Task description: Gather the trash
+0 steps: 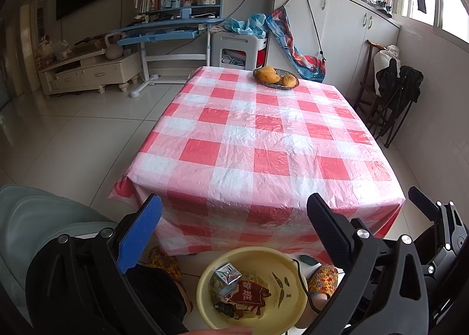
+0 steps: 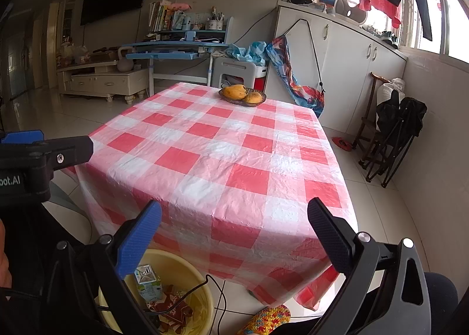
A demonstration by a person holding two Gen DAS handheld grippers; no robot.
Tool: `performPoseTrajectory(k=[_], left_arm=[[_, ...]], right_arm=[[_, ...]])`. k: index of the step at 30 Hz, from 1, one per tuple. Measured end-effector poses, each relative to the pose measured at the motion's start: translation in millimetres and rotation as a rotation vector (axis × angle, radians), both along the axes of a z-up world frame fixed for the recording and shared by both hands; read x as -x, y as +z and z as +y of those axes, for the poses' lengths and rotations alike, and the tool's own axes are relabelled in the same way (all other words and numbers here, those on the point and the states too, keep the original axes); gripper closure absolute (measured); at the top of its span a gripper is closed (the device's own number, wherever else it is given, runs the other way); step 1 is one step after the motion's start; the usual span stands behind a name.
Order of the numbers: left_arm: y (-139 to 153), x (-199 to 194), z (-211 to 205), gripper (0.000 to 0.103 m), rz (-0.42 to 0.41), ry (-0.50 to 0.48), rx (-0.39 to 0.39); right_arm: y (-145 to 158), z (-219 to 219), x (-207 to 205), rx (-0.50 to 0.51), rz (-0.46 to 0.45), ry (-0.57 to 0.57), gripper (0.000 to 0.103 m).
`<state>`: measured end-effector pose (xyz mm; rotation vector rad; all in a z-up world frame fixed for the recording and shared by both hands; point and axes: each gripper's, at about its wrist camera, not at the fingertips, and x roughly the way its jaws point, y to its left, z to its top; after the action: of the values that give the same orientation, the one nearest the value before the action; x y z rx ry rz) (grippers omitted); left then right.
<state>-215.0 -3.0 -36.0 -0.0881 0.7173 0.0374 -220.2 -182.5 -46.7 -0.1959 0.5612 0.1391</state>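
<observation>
A yellow basin (image 1: 281,264) sits on the floor in front of the table and shows in both views, also low in the right wrist view (image 2: 187,264). It holds trash: a small drink carton (image 1: 227,276) (image 2: 148,280) and red snack wrappers (image 1: 249,295) (image 2: 173,310). My left gripper (image 1: 234,217) is open and empty, held above the basin near the table's front edge. My right gripper (image 2: 234,223) is open and empty, to the right of the left one. The red-and-white checked table (image 1: 249,135) (image 2: 222,153) carries no trash that I can see.
A wicker basket of mangoes (image 1: 275,77) (image 2: 242,95) stands at the table's far edge. A grey chair (image 1: 35,217) is at the left. Folded chairs (image 2: 392,135) lean on the right wall. A thin black cable (image 2: 217,291) hangs over the basin. Feet in knitted slippers (image 1: 322,276) are beside it.
</observation>
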Motion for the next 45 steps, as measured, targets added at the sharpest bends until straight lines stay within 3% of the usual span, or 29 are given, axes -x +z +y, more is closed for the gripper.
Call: performPoseTrajectory(k=[45], left_arm=[[0,0,0,0.007,-0.002,0.000,0.001]], right_arm=[[0,12,4,0.052,-0.029,0.033,0.008]])
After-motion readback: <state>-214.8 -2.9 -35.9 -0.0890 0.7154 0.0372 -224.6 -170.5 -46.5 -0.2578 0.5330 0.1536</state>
